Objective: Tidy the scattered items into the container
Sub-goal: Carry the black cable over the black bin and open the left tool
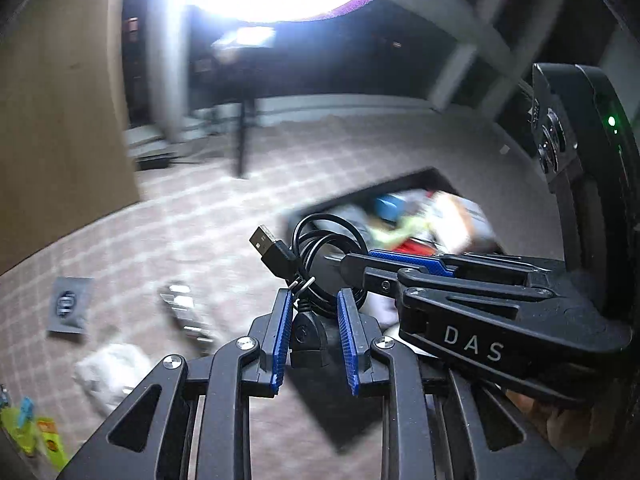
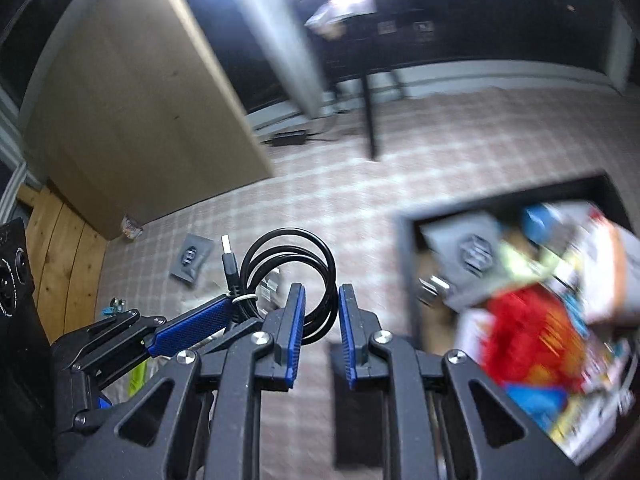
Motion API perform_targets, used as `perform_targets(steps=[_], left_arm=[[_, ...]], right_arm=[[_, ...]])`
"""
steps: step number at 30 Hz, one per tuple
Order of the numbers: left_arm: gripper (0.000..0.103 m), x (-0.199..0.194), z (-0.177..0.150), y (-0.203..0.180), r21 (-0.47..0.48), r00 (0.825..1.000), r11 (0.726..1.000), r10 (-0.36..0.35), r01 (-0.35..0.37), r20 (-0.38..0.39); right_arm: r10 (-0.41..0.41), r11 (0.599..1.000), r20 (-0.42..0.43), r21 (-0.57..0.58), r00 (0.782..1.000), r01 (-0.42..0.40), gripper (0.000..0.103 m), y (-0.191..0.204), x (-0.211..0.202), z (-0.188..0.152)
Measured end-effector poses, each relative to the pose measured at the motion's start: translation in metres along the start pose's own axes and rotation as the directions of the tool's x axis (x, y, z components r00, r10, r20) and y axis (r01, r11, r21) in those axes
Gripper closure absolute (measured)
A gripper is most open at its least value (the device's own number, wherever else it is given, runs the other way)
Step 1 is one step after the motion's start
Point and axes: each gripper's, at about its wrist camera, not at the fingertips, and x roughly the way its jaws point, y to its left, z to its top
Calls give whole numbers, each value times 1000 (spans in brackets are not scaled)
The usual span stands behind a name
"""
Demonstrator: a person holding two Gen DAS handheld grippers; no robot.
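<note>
A coiled black USB cable (image 1: 320, 248) hangs in the air above the checked tablecloth. In the left wrist view my left gripper (image 1: 314, 308) has its jaws apart around the cable's plug end, and my right gripper (image 1: 362, 264) comes in from the right, pinching the coil. In the right wrist view the cable (image 2: 288, 276) sits between my right gripper's (image 2: 322, 304) blue pads, with the left gripper's finger (image 2: 192, 328) against the tied part. The dark container (image 2: 404, 224) full of packets lies at right; it also shows in the left wrist view (image 1: 400, 184).
On the cloth lie a grey sachet (image 1: 70, 304), a shiny metal piece (image 1: 184, 312), a white crumpled item (image 1: 108, 372) and green packets (image 1: 36, 436). A wooden board (image 2: 132, 120) leans at left. A black stand leg (image 2: 370, 116) is behind.
</note>
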Motion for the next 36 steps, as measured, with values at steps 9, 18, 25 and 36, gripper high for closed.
perform_targets(steps=[9,18,25,36], left_arm=[[81,24,-21,-116,137,990,982,-120,130,-75],[78,41,-36,-161,136,982,979,-131,150,-136],[78,29,-49,-119,41,989,995,-84,90,-122],[78,2,-72,9,-185,992,980,58,-78,-113]], right_arm=[[-107,981,38,164,994,100,86,-105,-78,-60],[-155,962,60,235,986,137,85,-162,-123,-95],[-146,964,102,239,984,118,82,-170,-134,-102],[-6,997,41,81,999,3,71,-95,-85,-88]])
